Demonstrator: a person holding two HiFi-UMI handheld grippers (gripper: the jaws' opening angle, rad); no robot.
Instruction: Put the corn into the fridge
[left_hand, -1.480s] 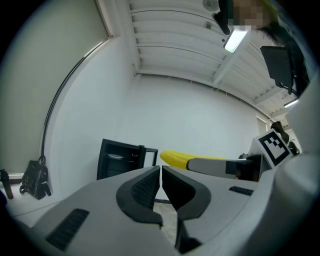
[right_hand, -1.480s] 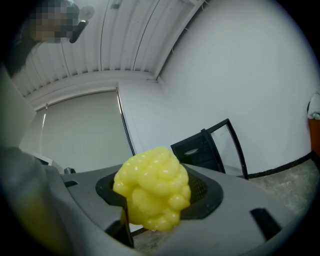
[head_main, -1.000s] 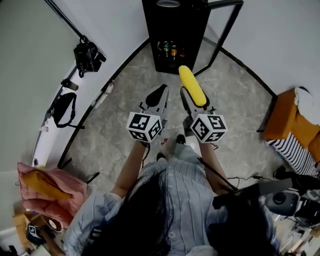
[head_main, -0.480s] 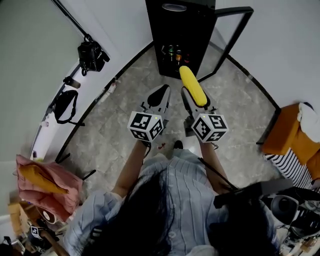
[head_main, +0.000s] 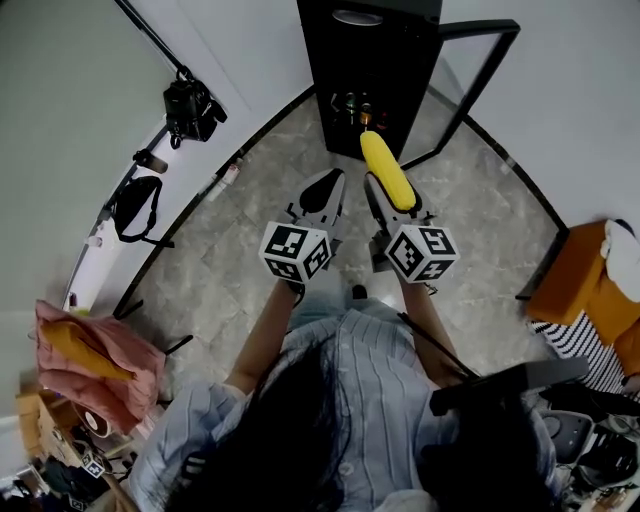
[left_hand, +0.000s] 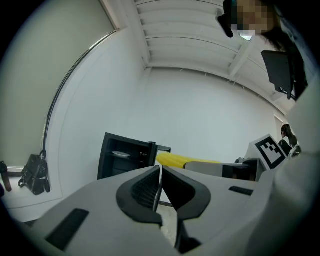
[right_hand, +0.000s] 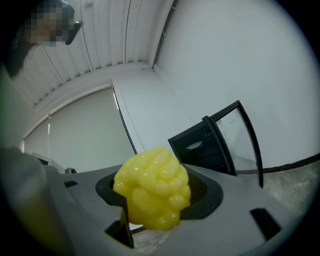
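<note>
The corn (head_main: 387, 172) is clamped in the right claw (head_main: 393, 203), in the air short of the fridge (head_main: 372, 60), whose door (head_main: 478, 82) stands open. The left claw (head_main: 321, 193) is closed, empty. Pickup looks done; reaching inside and letting go are left

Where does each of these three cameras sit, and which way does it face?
Head view: on the person's head, facing steeply down at the floor, the open fridge, the left gripper and the right gripper; hair, shirt and forearms show.
Left gripper view: on the left gripper, looking along its shut jaws toward the fridge; the person shows upper right.
Right gripper view: on the right gripper, looking along jaws clamped on the corn; the person shows upper left.
Shared: all three show the fridge and the corn.
</note>
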